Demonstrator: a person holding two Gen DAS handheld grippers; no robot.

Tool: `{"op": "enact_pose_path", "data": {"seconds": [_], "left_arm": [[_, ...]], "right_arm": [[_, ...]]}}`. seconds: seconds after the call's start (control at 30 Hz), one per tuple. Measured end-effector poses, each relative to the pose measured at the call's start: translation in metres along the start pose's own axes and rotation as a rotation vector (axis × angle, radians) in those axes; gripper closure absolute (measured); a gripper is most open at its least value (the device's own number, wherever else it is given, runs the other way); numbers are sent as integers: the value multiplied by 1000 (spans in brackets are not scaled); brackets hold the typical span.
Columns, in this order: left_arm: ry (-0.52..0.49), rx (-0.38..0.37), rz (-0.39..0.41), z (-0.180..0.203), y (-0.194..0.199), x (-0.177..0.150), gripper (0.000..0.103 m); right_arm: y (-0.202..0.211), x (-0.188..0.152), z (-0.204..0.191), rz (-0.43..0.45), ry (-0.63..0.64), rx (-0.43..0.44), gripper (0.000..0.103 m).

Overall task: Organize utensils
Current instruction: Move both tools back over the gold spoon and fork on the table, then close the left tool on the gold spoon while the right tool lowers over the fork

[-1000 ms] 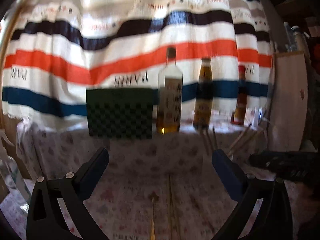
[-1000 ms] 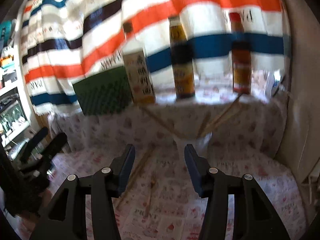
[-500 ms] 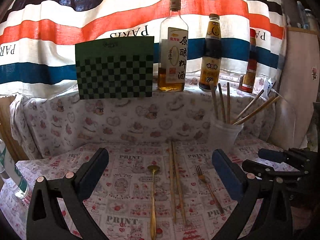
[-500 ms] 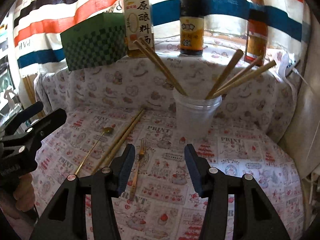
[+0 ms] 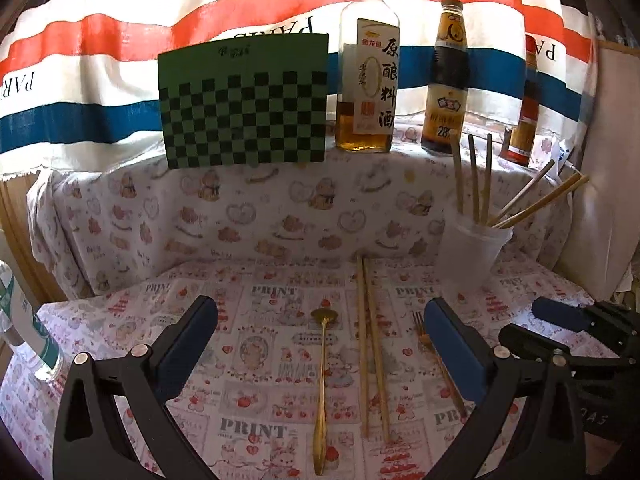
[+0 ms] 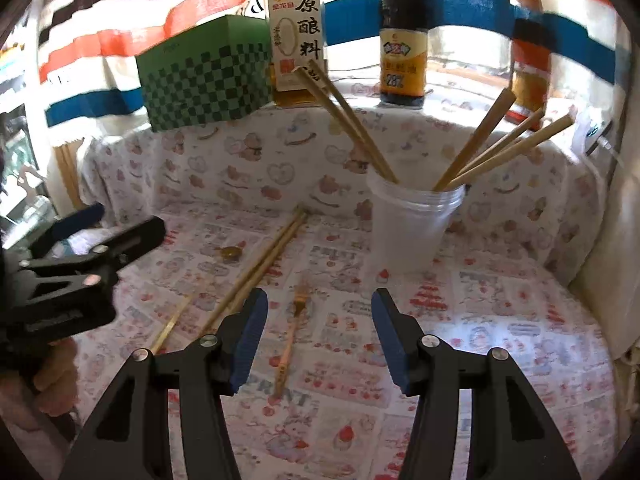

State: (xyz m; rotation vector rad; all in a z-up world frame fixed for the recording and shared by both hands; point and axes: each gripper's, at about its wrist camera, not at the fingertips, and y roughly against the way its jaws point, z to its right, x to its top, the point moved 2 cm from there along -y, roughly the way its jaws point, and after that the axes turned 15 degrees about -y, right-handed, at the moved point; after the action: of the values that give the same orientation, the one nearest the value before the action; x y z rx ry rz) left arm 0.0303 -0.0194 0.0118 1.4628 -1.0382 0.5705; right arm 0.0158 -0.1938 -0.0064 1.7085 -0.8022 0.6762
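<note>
Seen from the left wrist, the left gripper (image 5: 320, 328) fills the bottom of the frame, its jaws spread wide with nothing between the pads, above a printed tablecloth (image 5: 264, 360). At the left edge stands a clear bottle with a green label (image 5: 28, 332). In the upper left, a green checkered box (image 5: 244, 100) sits on a raised ledge, with a pale cooking-wine bottle (image 5: 368, 68), a dark sauce bottle (image 5: 448, 80) and a red-labelled bottle (image 5: 524, 116) in a row to its right. In the lower middle, a gold spoon (image 5: 321, 384) lies flat on the cloth, bowl away from the camera; just right of it lies a pair of wooden chopsticks (image 5: 370, 352), then a gold fork (image 5: 430, 348), partly hidden by the right finger. At middle right, a translucent plastic cup (image 5: 472, 252) stands upright with several chopsticks leaning in it. The right gripper (image 5: 568, 328) enters at the lower right edge. Seen from the right wrist, the right gripper (image 6: 316, 328) hovers with jaws partly parted and empty, the fork (image 6: 292, 332) on the cloth between and beyond them, the cup (image 6: 412, 232) above centre, and the left gripper (image 6: 92, 240) at the left.
</note>
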Motion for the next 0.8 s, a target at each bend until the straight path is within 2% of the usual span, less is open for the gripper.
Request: {"op": "enact_pose_path", "data": {"seconds": [0.23,0.47,0.6,0.7,0.77,0.8], "left_arm": [[24,-10,-52,-6,-9,-2,1],[-33,-7,-179,1,-34,-11,1],[23,-66,-266,-4,-50,-20,4],[96,-149,-331,-12,-62,-27,22],[112,-184,-377,-14,-69,-32,45],[110,-195,-388,-13,-71,-33,51]], "right_arm": [[-11,3,18,-52,-94,31,47],[-17,0,17,-73,-80,16,47],[-18,-3,13,-67,-58,9,47],[-19,-3,14,-71,-61,7,50],[-20,-3,14,-73,-63,4,52],[-21,-3,15,-76,-64,3,53]]}}
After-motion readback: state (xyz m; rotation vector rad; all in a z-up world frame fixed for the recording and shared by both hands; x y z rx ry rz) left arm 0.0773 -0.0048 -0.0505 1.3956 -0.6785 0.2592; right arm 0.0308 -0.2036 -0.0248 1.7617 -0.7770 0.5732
